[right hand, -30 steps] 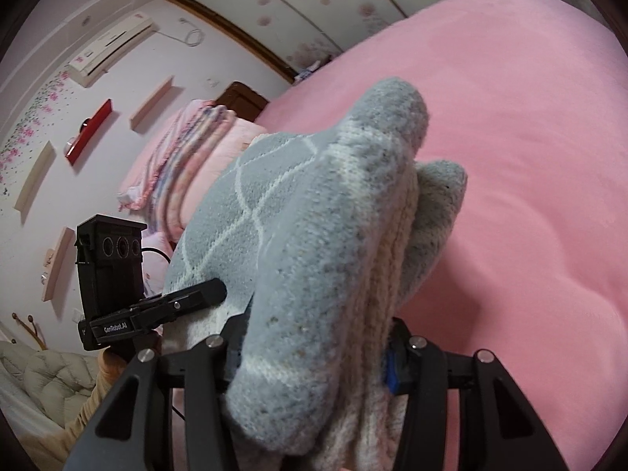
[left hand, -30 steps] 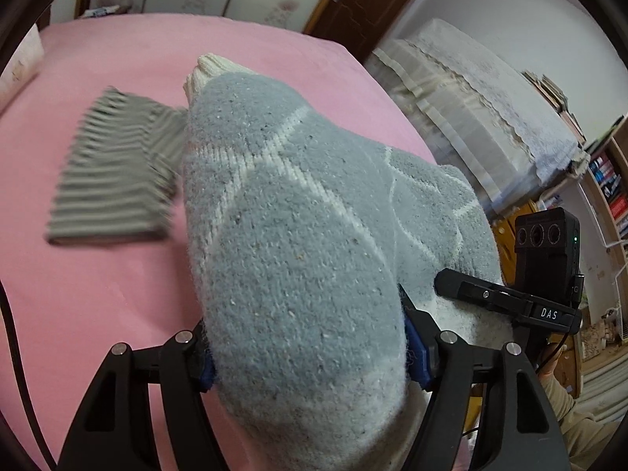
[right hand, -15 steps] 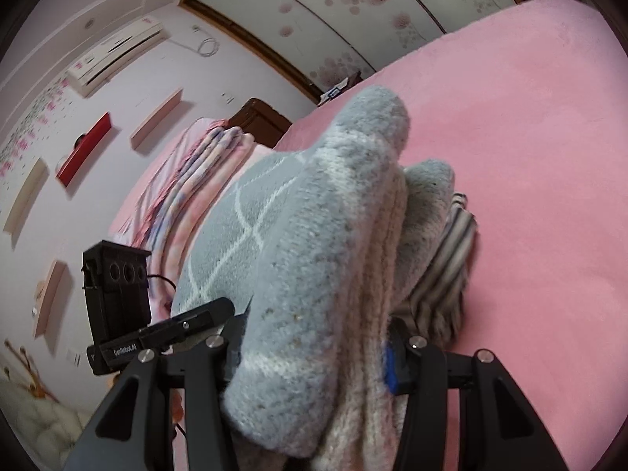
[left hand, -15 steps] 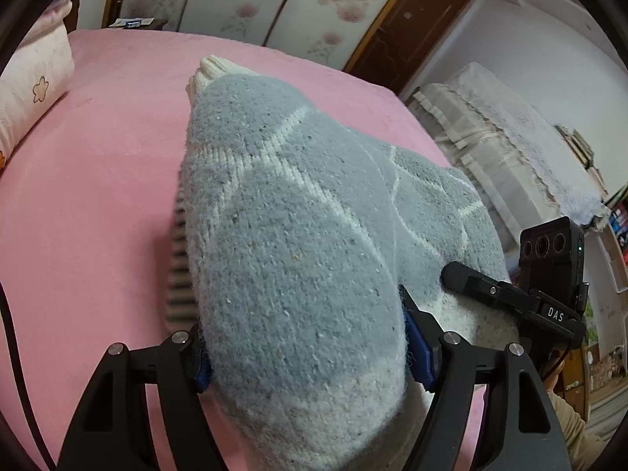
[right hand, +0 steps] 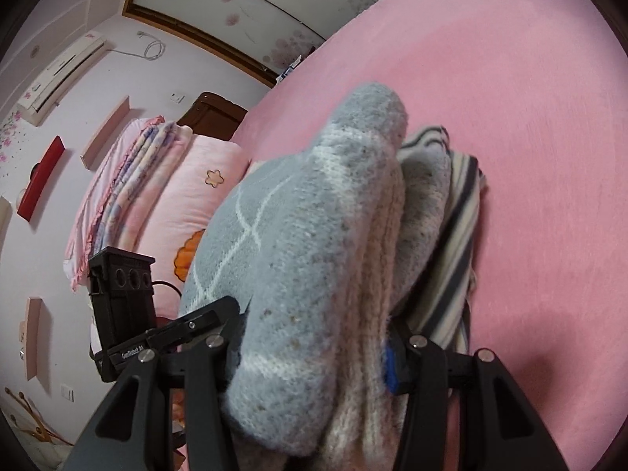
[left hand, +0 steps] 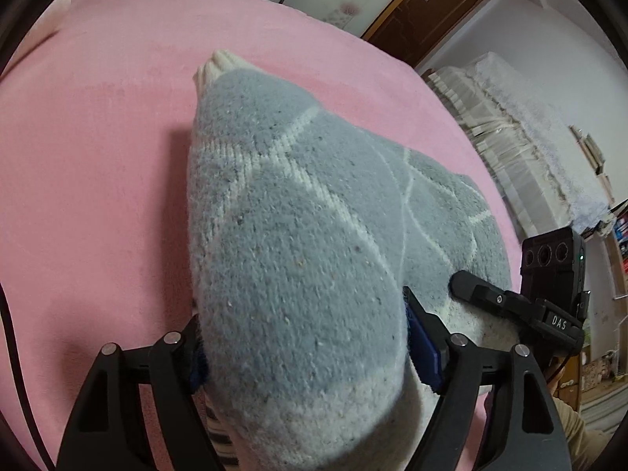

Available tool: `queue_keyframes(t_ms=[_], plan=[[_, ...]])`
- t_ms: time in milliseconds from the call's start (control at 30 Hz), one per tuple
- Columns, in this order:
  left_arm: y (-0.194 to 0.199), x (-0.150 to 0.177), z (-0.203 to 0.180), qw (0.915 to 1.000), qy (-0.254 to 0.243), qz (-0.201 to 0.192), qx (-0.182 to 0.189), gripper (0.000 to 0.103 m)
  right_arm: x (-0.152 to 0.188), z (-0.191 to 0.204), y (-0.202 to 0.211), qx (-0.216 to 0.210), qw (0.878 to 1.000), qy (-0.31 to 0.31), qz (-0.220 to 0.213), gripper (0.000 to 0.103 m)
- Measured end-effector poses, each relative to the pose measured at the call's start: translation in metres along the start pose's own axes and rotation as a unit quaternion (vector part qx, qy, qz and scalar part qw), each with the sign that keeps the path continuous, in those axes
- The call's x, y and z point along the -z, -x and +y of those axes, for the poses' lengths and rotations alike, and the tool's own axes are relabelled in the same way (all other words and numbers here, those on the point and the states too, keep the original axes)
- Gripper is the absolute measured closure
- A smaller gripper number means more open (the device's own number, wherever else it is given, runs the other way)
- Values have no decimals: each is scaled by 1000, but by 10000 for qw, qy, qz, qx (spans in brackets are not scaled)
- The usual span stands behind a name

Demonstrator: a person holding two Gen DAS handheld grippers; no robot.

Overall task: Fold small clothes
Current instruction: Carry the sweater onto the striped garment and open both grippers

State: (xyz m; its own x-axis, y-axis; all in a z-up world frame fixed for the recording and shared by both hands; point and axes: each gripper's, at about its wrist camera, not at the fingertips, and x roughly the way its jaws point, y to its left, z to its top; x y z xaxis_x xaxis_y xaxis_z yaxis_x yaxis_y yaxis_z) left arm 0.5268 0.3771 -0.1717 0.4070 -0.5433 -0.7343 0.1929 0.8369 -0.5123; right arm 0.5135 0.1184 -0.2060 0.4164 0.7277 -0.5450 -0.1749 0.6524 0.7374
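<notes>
A folded grey knit sweater (left hand: pixel 298 235) with white diamond lines and a cream hem fills both views. My left gripper (left hand: pixel 302 345) grips its near end; the jaws are opening, with the thick fold still filling the gap against the blue pads. My right gripper (right hand: pixel 314 353) is shut on the other end of the sweater (right hand: pixel 306 259). A grey-and-white striped garment (right hand: pixel 451 235) lies on the pink bed (right hand: pixel 530 117) directly under the sweater; one corner of the striped garment (left hand: pixel 221 439) peeks out low in the left wrist view.
Pink pillows (right hand: pixel 188 180) and a folded striped blanket (right hand: pixel 129 165) sit at the head of the bed. A lace-covered couch (left hand: pixel 510 125) stands past the bed's far edge, with a brown door (left hand: pixel 428 4) behind it. Pink bedsheet (left hand: pixel 98 157) spreads to the left.
Both grippers have carried the sweater across and down. The striped garment, earlier off to the side on the bed, is now beneath the sweater.
</notes>
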Motion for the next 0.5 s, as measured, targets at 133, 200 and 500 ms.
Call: queue_keyframes(t_ms=[133,200,500], plan=[[-5,1,7,10000,-43,-37,68,22,3,9,2,25,9997,247,-30,54],[-9,1,9,10000,-35,-42,41,17,4,4,2,-4,9998,199,-22,54],[-14,7,-3,9995,-17,-87,-312,0,15,-12,1,405,9973,569,-207,27]])
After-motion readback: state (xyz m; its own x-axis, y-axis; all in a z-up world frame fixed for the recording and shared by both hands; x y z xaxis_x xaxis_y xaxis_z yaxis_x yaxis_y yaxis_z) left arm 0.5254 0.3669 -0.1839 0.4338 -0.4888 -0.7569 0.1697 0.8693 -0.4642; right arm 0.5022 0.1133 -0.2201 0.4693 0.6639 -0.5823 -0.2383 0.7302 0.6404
